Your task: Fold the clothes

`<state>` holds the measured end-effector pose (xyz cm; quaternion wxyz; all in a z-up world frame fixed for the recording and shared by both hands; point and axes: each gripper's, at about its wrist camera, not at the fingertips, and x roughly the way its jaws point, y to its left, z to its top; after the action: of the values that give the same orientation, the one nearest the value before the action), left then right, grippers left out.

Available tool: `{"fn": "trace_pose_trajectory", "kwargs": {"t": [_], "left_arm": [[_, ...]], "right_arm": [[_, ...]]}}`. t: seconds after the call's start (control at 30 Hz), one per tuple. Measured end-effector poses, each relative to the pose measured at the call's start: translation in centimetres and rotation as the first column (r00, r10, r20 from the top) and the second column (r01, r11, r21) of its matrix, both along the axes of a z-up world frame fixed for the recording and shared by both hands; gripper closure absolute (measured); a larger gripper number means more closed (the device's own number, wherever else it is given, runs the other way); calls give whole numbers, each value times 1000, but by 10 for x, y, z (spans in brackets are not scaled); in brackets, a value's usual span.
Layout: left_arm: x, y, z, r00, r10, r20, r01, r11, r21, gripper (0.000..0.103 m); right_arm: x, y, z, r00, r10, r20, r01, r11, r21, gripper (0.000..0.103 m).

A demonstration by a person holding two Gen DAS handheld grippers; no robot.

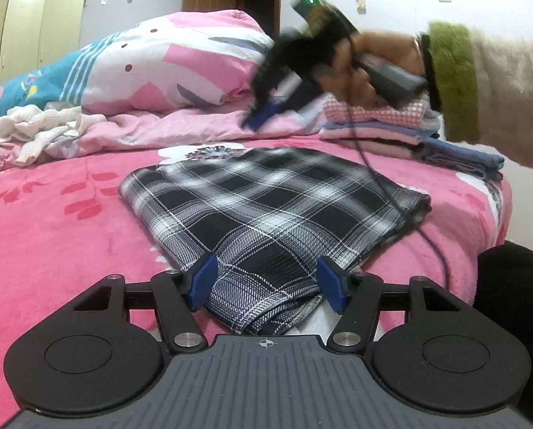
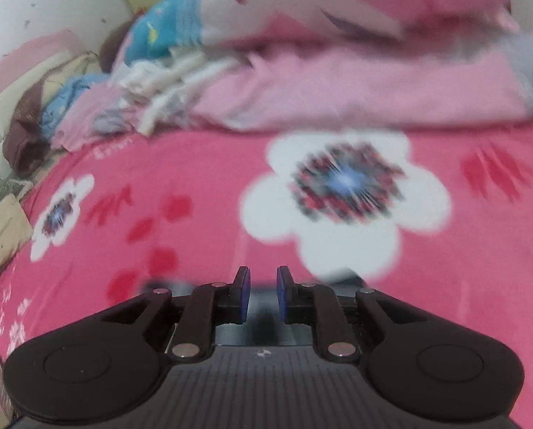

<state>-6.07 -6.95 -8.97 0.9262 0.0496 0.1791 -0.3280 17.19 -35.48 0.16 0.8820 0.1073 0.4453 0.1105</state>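
A folded black-and-white plaid garment (image 1: 266, 200) lies flat on the pink flowered blanket (image 1: 52, 221). My left gripper (image 1: 268, 280) is open, its blue pads standing on either side of the garment's near corner without pinching it. Beyond the garment, a hand in a furry sleeve (image 1: 499, 82) holds my right gripper (image 1: 263, 111) above the bed, blurred by motion. In the right wrist view the right gripper (image 2: 263, 293) hovers over the blanket (image 2: 195, 186) with only a narrow gap between its pads and nothing in it.
A stack of folded clothes (image 1: 373, 125) sits at the back right of the bed. A crumpled white garment (image 1: 41, 125) lies at the back left against a rolled pink duvet (image 1: 152, 68). A black cable (image 1: 391, 196) trails across the plaid garment.
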Motion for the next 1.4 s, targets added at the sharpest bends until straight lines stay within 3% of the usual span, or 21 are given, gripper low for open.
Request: {"fn": "trace_pose_trajectory", "kwargs": {"t": [0.13, 0.3, 0.53, 0.6, 0.7, 0.8, 0.9, 0.97, 1.07, 1.13, 1.17, 1.23, 1.33, 1.4], "left_arm": [[-1, 0, -2, 1000, -4, 21, 4, 1000, 0, 42], [-2, 1, -3, 1000, -12, 27, 13, 1000, -10, 42], [4, 1, -1, 1000, -24, 9, 24, 1000, -19, 40], [4, 2, -1, 1000, -25, 7, 25, 999, -21, 40], [4, 2, -1, 1000, -25, 6, 25, 999, -22, 40], [4, 3, -2, 1000, -26, 3, 26, 999, -29, 40], [6, 5, -2, 999, -36, -6, 36, 998, -43, 39], [7, 6, -2, 999, -41, -16, 40, 998, -56, 38], [8, 7, -2, 999, -42, -24, 40, 997, -70, 37], [8, 7, -1, 999, -40, -26, 38, 997, -73, 37], [8, 7, -1, 999, -38, -26, 36, 997, -71, 37], [8, 6, -1, 999, -32, -26, 30, 997, -69, 37], [7, 5, 0, 999, -27, -21, 26, 998, -59, 37], [6, 4, 0, 1000, -25, -17, 24, 998, -52, 37]], "right_arm": [[21, -30, -44, 994, -83, -66, 84, 996, 16, 91], [26, -66, -50, 969, -245, 22, 243, 967, 78, 88], [-28, -75, -31, 996, -82, 33, 70, 955, 287, 87], [-23, -76, -49, 995, -102, -19, 104, 960, 260, 87], [-26, -100, -69, 965, -258, -52, 263, 951, 159, 94], [-63, -127, -56, 938, -346, -16, 340, 912, 230, 91], [-107, -128, -35, 954, -297, 35, 273, 913, 302, 90], [-128, -115, -32, 977, -211, 35, 182, 905, 384, 88], [-140, -97, -52, 992, -129, -8, 116, 865, 488, 87], [-144, -101, -75, 983, -172, -59, 178, 851, 494, 90], [-150, -107, -85, 973, -216, -84, 229, 841, 491, 86], [-172, -125, -98, 938, -320, -131, 341, 798, 496, 94], [-209, -132, -81, 924, -371, -92, 364, 781, 508, 91], [-224, -125, -65, 935, -353, -37, 316, 781, 540, 90]]}}
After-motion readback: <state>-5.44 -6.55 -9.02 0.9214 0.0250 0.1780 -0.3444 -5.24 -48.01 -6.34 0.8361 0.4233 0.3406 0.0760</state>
